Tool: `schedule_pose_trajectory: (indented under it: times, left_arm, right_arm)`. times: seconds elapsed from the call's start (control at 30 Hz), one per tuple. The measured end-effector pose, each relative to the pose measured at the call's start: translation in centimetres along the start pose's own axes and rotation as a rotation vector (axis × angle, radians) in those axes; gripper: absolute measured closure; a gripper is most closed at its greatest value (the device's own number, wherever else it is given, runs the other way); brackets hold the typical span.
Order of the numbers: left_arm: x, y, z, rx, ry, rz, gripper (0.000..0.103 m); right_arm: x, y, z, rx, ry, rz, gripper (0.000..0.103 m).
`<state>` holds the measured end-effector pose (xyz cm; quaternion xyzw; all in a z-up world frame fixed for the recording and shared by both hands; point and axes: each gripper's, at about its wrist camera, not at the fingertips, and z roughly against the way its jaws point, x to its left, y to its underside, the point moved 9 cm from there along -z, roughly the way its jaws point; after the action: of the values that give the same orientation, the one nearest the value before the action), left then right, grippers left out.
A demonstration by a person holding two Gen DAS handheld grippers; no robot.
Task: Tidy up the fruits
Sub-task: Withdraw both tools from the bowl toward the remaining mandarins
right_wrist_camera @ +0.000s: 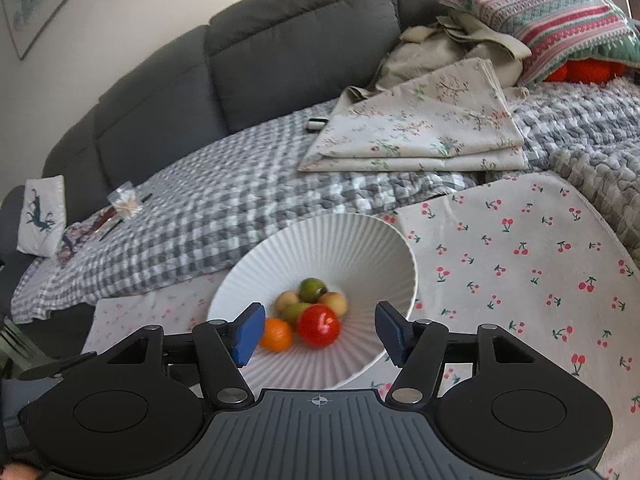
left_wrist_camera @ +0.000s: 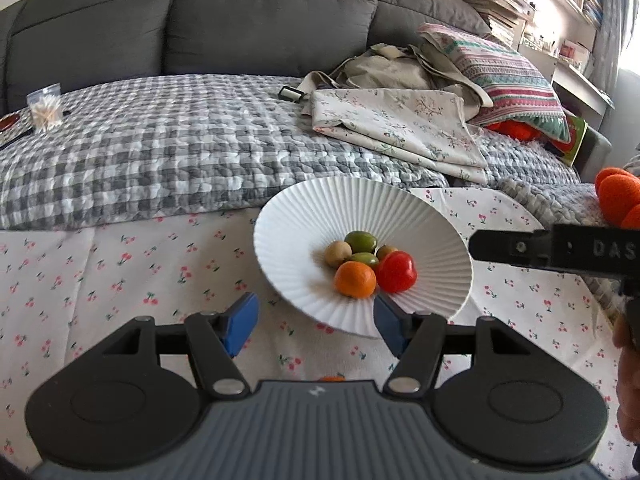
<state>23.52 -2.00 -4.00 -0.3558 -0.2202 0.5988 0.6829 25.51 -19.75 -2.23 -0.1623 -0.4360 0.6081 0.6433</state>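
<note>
A white ribbed bowl stands on the cherry-print cloth. In it lie an orange fruit, a red fruit and several small green and tan fruits. My left gripper hovers open at the bowl's near rim, nothing between its blue pads. My right gripper is open too, above the near side of the bowl with the red fruit seen in the gap, untouched. The right gripper's black finger shows at the right edge of the left wrist view.
Behind the bowl lies a grey checked quilt before a grey sofa back. Folded floral cloths and a striped pillow pile up at the back right. A small bag of cotton swabs sits at the far left.
</note>
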Motion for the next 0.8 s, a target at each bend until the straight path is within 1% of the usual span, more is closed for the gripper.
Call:
schedule_pose_trajectory:
  times: [0.1,0.2,0.3,0.4,0.53,0.67,0.8]
  left_arm:
    - [0.2,0.3,0.9,0.002,-0.003,0.004,0.039]
    - [0.5,0.8,1.9,0.009,0.001,0.023,0.039]
    - [0.9,1.4,2.7,0.026,0.004,0.046,0.038]
    - [1.2,1.9,3.3,0.04,0.011,0.071,0.036]
    - [1.4,2.4,4.1,0.062,0.011,0.106,0.034]
    - [1.3,3.1,4.7,0.083,0.002,0.104,0.03]
    - [1.4,3.5,4.9,0.09,-0.003,0.1,0.029]
  right_arm:
    - [1.0,0.7,1.4,-0.002,0.003,0.034,0.034]
    - [1.9,1.3,2.9,-0.003,0.011,0.075,0.032]
    - [2.5,1.6,4.0,-0.004,-0.002,0.089,0.028]
    - [3.0,2.0,5.0,-0.004,-0.018,0.1,0.026]
    - [3.3,2.7,5.8,0.012,-0.019,0.11,0.025]
    - [3.4,3.8,6.6,0.032,-0.021,0.107,0.025]
    - [3.5,4.5,7.4,0.043,-0.039,0.097,0.024]
